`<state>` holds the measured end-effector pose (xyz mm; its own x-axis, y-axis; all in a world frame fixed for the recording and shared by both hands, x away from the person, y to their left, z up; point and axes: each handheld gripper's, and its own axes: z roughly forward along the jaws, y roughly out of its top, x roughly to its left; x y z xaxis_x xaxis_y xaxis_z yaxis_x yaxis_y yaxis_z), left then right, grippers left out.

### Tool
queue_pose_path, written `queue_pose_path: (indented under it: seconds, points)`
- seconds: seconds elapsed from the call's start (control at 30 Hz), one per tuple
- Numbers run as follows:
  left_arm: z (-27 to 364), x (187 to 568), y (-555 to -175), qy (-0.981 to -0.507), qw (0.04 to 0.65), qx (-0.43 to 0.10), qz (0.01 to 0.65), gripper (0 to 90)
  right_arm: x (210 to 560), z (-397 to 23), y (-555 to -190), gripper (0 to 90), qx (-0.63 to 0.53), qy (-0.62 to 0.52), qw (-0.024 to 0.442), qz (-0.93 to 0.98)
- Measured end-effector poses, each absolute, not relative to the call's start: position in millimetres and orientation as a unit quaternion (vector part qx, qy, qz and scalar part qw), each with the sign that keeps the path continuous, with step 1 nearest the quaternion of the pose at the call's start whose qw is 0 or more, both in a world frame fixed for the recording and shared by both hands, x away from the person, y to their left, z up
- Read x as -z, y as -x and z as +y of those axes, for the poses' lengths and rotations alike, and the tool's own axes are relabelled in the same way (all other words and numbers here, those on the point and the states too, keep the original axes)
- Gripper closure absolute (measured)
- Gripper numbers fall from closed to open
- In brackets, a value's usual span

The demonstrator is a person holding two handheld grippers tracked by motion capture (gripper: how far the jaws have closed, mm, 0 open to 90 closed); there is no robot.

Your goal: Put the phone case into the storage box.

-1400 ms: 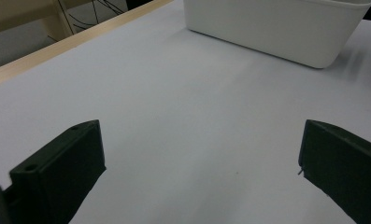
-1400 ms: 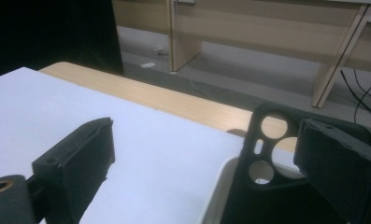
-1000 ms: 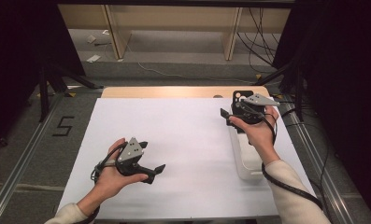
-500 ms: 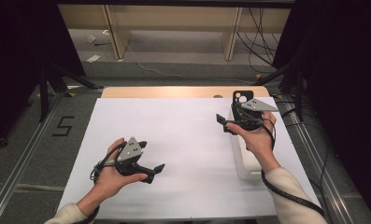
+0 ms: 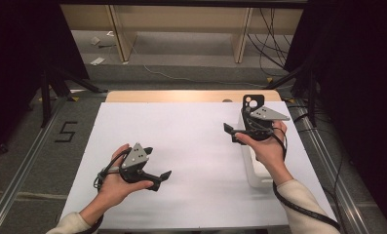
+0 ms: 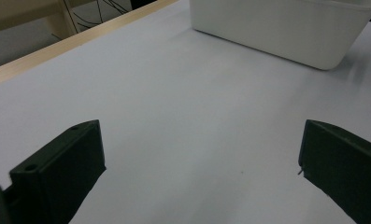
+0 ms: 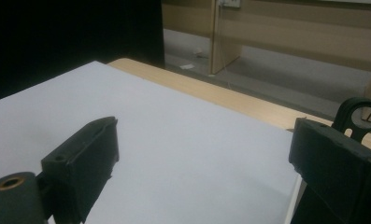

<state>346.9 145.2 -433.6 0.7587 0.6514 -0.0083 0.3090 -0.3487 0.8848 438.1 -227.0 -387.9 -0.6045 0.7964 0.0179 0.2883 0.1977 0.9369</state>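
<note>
Below us, from the high view, we see a counter (image 5: 191, 146) covered with a white sheet, its far edge showing a strip of bare wood. Our left hand (image 5: 114, 181) holds the left tongs (image 5: 158, 166) low over the near left part of the sheet, pointing right, a cable looping back from them toward the wrist. In the left gripper view the two black jaws stand wide apart with nothing between them, so these tongs are released; beyond them lies plain white sheet, and farther off the side wall of a white bin (image 6: 286, 28). Our right hand (image 5: 265, 148) holds the right tongs (image 5: 236, 122) over the far right part of the counter, raised above the sheet and pointing left and away from us, with the grey three-cornered plate on top. In the right gripper view their jaws also stand far apart and bare, released over white sheet, with the wooden counter edge and the floor beyond. The white bin (image 5: 252, 168) sits on the right side of the counter, directly beneath the right hand and forearm, so that we see just part of its near rim and left wall from above. The two tongs are well apart from each other, and neither touches the bin.
</note>
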Motion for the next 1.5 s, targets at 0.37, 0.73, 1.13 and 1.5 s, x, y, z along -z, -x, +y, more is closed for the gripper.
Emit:
queue_pose_path:
  seconds: [0.37, 0.73, 1.13, 1.5]
  points:
    - [144.9, 433.5, -347.0, -0.801, 0.488, -0.176, 0.3, 0.0, 387.5, -224.0, -429.7, 10.4, -0.518, -0.359, 0.239, 0.739]
    - [145.2, 433.0, -346.7, -0.8, 0.488, -0.176, 0.302, 0.0, 385.9, -218.5, -421.9, 11.4, -0.522, -0.346, 0.232, 0.744]
    - [145.3, 433.1, -346.9, -0.8, 0.488, -0.175, 0.302, 0.0, 389.1, -219.5, -414.4, 12.6, -0.522, -0.337, 0.224, 0.751]
    - [145.7, 433.0, -346.9, -0.8, 0.488, -0.175, 0.302, 0.0, 390.8, -220.1, -408.3, 12.8, -0.528, -0.332, 0.214, 0.752]
